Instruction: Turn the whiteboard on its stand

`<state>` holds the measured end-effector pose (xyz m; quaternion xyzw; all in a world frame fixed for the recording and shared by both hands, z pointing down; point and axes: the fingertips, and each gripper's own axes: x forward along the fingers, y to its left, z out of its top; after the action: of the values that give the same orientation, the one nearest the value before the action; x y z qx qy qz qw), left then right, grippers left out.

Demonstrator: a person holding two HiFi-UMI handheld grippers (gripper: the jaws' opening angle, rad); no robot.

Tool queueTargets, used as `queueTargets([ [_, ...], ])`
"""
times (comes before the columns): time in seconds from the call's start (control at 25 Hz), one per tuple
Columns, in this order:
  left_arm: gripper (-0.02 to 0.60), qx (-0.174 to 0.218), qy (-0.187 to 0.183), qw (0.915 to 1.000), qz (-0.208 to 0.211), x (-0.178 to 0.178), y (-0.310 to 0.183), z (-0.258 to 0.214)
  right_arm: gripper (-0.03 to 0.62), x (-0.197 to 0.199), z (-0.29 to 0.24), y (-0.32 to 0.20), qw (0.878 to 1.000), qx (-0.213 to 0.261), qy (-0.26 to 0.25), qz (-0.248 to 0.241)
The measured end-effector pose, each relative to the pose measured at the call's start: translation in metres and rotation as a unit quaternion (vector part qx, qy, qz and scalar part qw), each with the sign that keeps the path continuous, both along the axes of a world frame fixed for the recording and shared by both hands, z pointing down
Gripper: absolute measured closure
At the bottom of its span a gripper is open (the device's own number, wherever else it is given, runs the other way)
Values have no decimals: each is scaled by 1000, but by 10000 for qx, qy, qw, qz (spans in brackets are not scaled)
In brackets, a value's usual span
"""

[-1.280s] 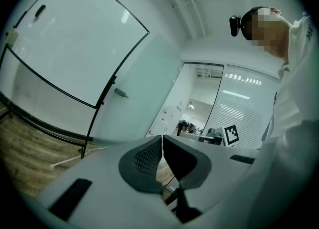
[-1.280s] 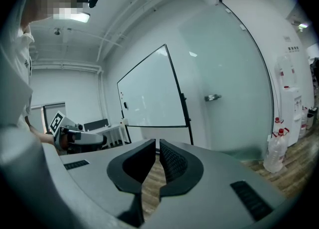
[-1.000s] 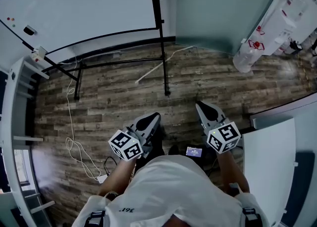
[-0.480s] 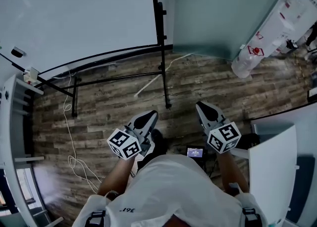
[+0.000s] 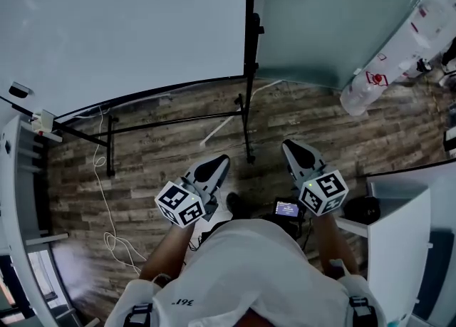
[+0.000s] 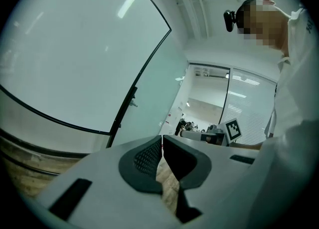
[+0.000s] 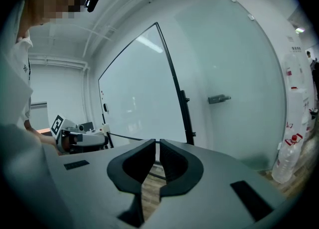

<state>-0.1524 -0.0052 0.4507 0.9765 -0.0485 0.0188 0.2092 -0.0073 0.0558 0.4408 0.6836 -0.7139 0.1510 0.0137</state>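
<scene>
A large whiteboard (image 5: 121, 26) in a thin black frame fills the upper left of the head view, on a black stand (image 5: 246, 122) with floor legs. It also spans the left gripper view as the whiteboard (image 6: 70, 53), and shows in the right gripper view as the whiteboard (image 7: 139, 98). My left gripper (image 5: 219, 164) is shut and empty, held level a step short of the board's lower edge. My right gripper (image 5: 291, 152) is shut too, nothing between its pads, beside the stand's right upright (image 7: 182, 103).
A frosted glass door (image 5: 335, 12) with a handle stands right of the board. A water bottle (image 5: 367, 90) leans at the right, a white cabinet (image 5: 399, 233) is at the near right, white shelving (image 5: 21, 169) at the left, and a white cable (image 5: 107, 211) lies on the wood floor.
The whiteboard and its stand have grown larger and shifted right in the head view. Both grippers keep their pose and stay shut.
</scene>
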Motion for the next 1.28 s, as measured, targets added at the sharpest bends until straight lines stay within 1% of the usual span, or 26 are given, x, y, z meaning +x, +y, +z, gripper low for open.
queueTargets([
  [0.2, 566, -39, -9, 10000, -20, -1, -23, 6, 566, 0, 4, -25, 10000, -68, 50, -34],
  [0.4, 566, -95, -27, 9999, -21, 6, -39, 8, 566, 10, 4, -43, 9999, -96, 83, -31],
  [0.68, 566, 25, -68, 9999, -147, 31, -53, 7, 566, 35, 7, -69, 9996, -26, 74, -271],
  [0.76, 566, 72, -62, 9997, -224, 41, -58, 6, 565, 45, 8, -79, 9992, -3, 86, -399],
  [0.92, 566, 66, -56, 9986, -523, 66, -76, 5, 565, 72, 3, -102, 9973, 20, 164, -714],
  [1.16, 566, 110, 4, 9955, -945, 122, -100, -7, 565, 118, -12, -134, 9912, 37, 326, -1279],
  [1.28, 566, 150, -32, 9936, -1117, 149, -111, -10, 563, 141, -18, -150, 9874, 67, 440, -1520],
])
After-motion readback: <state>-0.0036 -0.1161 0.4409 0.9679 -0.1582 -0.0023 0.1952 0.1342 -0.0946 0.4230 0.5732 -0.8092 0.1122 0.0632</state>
